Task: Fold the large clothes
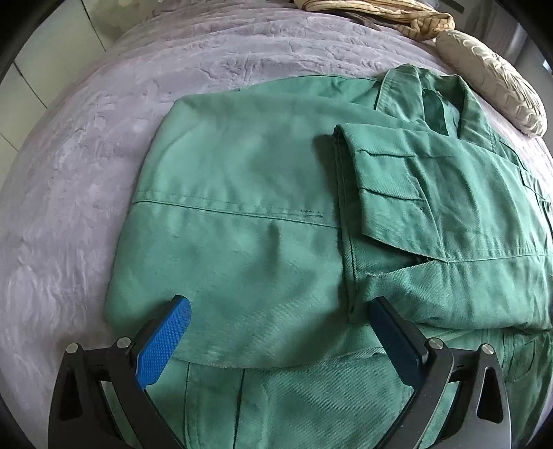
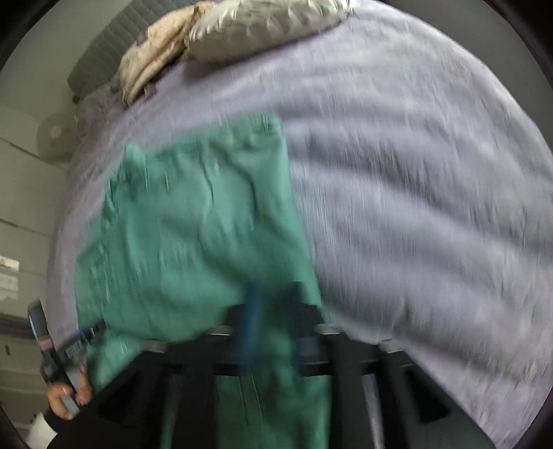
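Observation:
A large green work garment [image 1: 262,221] lies partly folded on a grey-lilac bedspread [image 1: 103,121]. Its sleeves are folded in over the body and its collar [image 1: 435,100] points to the far right. My left gripper [image 1: 280,331] is open, its blue pads hovering over the garment's near hem, and holds nothing. In the blurred right wrist view the same green garment [image 2: 193,224] lies on the bedspread [image 2: 414,207]. My right gripper [image 2: 273,328] has its blue fingers close together with green cloth between them. The other hand and left gripper [image 2: 58,362] show at the lower left.
A beige patterned pillow [image 1: 494,79] and a bunched beige cover [image 1: 380,10] lie at the head of the bed; they also show in the right wrist view [image 2: 249,24]. A tiled floor [image 1: 20,96] lies beyond the bed's left edge. A wall [image 2: 20,207] stands at the left.

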Action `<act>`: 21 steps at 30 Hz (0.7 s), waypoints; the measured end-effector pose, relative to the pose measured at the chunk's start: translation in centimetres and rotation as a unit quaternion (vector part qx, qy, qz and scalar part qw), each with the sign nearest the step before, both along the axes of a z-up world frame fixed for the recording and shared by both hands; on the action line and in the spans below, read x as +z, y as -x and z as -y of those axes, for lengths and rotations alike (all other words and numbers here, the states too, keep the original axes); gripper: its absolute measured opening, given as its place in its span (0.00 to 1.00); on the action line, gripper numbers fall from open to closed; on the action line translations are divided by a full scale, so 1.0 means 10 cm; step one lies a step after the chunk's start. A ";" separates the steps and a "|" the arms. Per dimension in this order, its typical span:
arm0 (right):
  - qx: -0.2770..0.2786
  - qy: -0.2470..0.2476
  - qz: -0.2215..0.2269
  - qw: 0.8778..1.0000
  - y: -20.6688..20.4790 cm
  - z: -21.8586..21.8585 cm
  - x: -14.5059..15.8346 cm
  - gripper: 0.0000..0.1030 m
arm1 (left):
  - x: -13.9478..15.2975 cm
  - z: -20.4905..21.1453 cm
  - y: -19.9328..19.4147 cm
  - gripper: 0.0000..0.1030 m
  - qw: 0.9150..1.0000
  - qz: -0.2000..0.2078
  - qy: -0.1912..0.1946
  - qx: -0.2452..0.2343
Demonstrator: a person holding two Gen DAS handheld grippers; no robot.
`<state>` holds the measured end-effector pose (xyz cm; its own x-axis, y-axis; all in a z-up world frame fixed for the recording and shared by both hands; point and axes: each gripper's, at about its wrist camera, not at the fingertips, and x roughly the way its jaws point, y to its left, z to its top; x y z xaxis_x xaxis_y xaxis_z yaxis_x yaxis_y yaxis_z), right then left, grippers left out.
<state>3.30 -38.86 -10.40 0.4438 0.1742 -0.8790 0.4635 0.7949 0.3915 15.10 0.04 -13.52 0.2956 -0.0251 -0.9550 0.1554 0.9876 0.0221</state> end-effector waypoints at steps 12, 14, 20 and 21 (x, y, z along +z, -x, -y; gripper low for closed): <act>-0.032 -0.003 -0.034 0.999 -0.49 0.29 -0.39 0.14 | -0.01 0.08 0.00 1.00 1.000 0.003 -0.004 0.004; -0.037 -0.002 -0.033 0.999 -0.41 0.28 -0.32 0.19 | -0.01 0.05 -0.01 1.00 1.000 0.002 -0.003 0.005; -0.001 0.029 -0.033 0.999 -0.15 0.08 0.02 0.25 | -0.01 0.03 0.02 1.00 1.000 -0.002 -0.006 0.011; 0.006 0.026 -0.036 0.999 -0.08 0.01 0.06 0.35 | 0.00 0.03 0.03 1.00 1.000 -0.004 -0.008 0.012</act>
<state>4.07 -38.95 -9.80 0.3779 0.1323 -0.9164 0.4794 0.8188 0.3159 14.81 -0.25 -13.50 0.2876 -0.0034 -0.9577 0.1316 0.9907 0.0360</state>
